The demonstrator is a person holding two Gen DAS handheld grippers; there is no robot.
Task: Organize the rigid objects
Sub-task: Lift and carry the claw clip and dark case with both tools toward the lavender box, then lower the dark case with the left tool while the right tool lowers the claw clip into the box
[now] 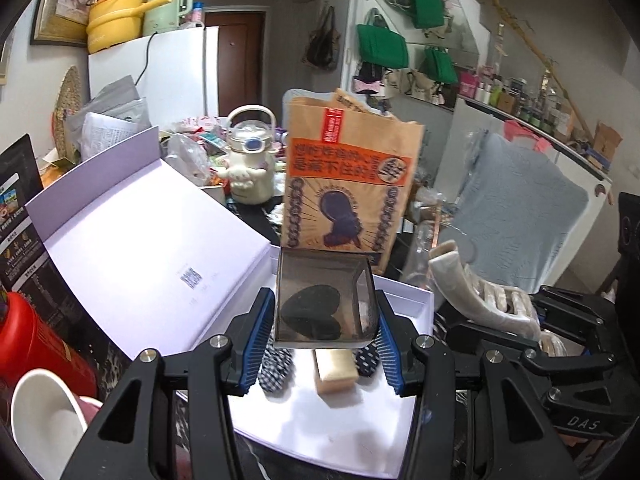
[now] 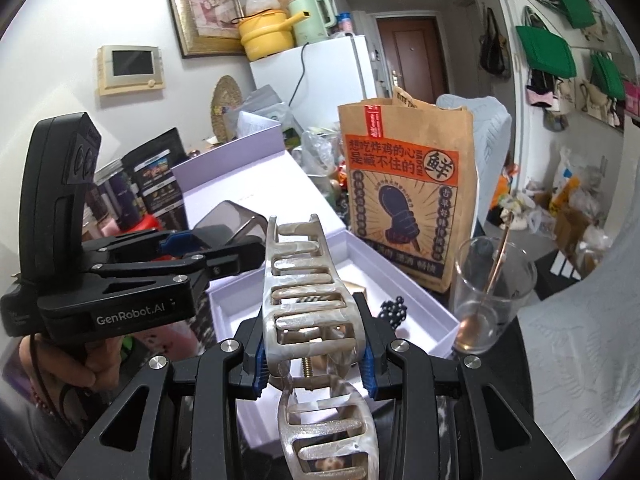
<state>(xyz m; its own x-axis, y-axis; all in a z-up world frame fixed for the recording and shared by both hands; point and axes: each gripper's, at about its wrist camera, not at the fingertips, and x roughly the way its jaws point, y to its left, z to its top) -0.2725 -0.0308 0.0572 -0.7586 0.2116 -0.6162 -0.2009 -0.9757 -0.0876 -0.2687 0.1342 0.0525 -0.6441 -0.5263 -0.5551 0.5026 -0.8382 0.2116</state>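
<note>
Only the left wrist view shows the black heart shape inside the smoky clear case (image 1: 326,300) that the left tool (image 1: 325,344) clamps above the open white box (image 1: 404,304). The right tool (image 2: 314,354), angled downward, grips a marbled hair claw (image 2: 308,300) over that box.

Smoky grey translucent square case (image 1: 326,300) enclosing a black heart-shaped pad (image 1: 311,313). Marbled beige-and-cream plastic claw hair clip (image 2: 308,292) (brass-coloured spring at its hinge). Pale lilac cardboard box (image 1: 152,248), interior white. Brown kraft paper bag (image 1: 348,184) with orange banner, red label and navy print. Black grippers with blue ribbed pads (image 1: 386,338).
</note>
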